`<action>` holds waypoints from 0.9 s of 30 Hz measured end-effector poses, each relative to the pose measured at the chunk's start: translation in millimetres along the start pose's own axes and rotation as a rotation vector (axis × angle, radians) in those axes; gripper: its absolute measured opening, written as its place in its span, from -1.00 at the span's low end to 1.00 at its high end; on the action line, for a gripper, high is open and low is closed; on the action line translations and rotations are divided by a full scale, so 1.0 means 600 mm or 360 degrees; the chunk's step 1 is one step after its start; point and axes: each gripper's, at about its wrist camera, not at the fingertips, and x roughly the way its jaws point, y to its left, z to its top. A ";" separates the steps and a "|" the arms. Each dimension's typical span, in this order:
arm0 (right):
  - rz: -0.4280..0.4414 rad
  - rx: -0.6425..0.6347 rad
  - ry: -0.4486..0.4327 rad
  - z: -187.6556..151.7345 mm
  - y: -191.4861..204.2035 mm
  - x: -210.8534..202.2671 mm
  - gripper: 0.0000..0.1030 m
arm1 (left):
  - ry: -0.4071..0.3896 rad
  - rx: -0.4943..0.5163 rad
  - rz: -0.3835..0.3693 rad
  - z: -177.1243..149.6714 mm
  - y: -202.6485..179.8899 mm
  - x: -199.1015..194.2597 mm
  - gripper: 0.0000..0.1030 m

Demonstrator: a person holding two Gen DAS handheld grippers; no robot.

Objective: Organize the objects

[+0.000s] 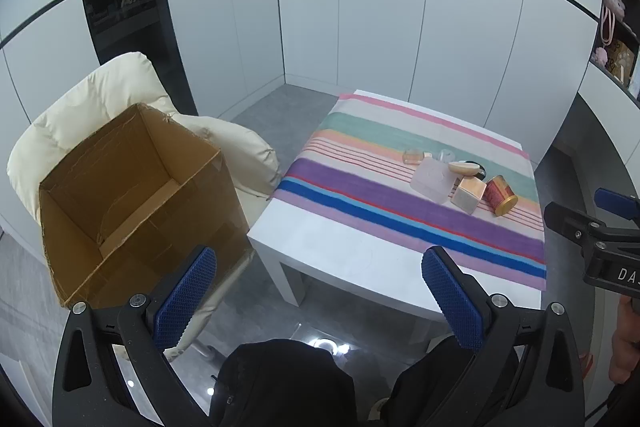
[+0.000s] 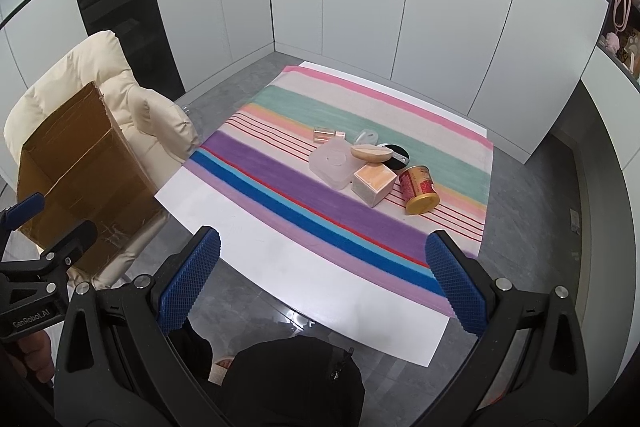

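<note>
Small clutter bunched tight on striped cloth [image 2: 304, 179], far-right part of white surface [image 2: 280, 251]: red can w/ gold lid [image 2: 418, 189] lying on its side at right end; peach-topped cube box [image 2: 374, 183] touching it on left; frosted square case [image 2: 332, 163] next over; tan oval piece [image 2: 370, 152] resting on top edge of case; black round thing [image 2: 396, 153] behind; clear lid-like piece [image 2: 366, 137] and small glass bottle [image 2: 324, 133] at back. All touching or just beside each other, prob. dumped as one pile awaiting sorting.

Open cardboard box [image 1: 132, 195] parked on cream padded chair [image 1: 100, 95], just beside surface's left edge, mouth up, looks empty inside. Likely the drop target: close enough for short carry from pile, off the surface so no crowding.

Nothing picked yet; task at its start, by the look of it.

Left claw [image 1: 316, 291] released, blue pads wide apart, nothing between, held low near surface's near-left corner, angled between box and surface. Right claw [image 2: 322, 283] likewise spread wide, empty, hovering over near edge, aimed toward pile but well apart from it. Both held level at about lap height, each visible at the other's frame edge.

Next prob. right claw reaching forward for the can or cube, nearest items; can may roll if nudged sideways.
</note>
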 end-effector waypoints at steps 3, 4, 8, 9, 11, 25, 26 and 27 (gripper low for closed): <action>0.0002 -0.0003 -0.0001 0.000 0.004 -0.001 1.00 | 0.0009 -0.0005 -0.0009 -0.001 -0.001 0.001 1.00; 0.0003 -0.0003 -0.0001 0.000 0.003 0.000 1.00 | 0.0010 -0.0004 -0.0008 -0.001 -0.001 0.001 1.00; 0.0004 -0.0003 0.0000 0.001 0.003 0.000 1.00 | 0.0012 -0.0008 -0.0006 0.001 0.000 0.002 1.00; 0.0004 -0.0003 0.0000 0.001 0.002 0.001 1.00 | 0.0011 -0.0009 -0.0002 0.001 0.000 0.002 1.00; 0.0006 -0.0002 -0.0001 0.001 0.002 0.001 1.00 | 0.0009 -0.0010 0.0001 0.001 -0.001 0.002 1.00; 0.0008 -0.0010 0.0001 0.000 0.006 0.004 1.00 | -0.0004 -0.0009 0.0006 0.002 -0.004 0.003 1.00; 0.0007 -0.0007 0.0000 0.000 0.006 0.003 1.00 | -0.0006 -0.0007 0.0004 0.001 -0.004 0.002 1.00; 0.0007 -0.0006 0.0000 0.000 0.006 0.004 1.00 | -0.0007 -0.0009 0.0003 0.001 -0.005 0.001 1.00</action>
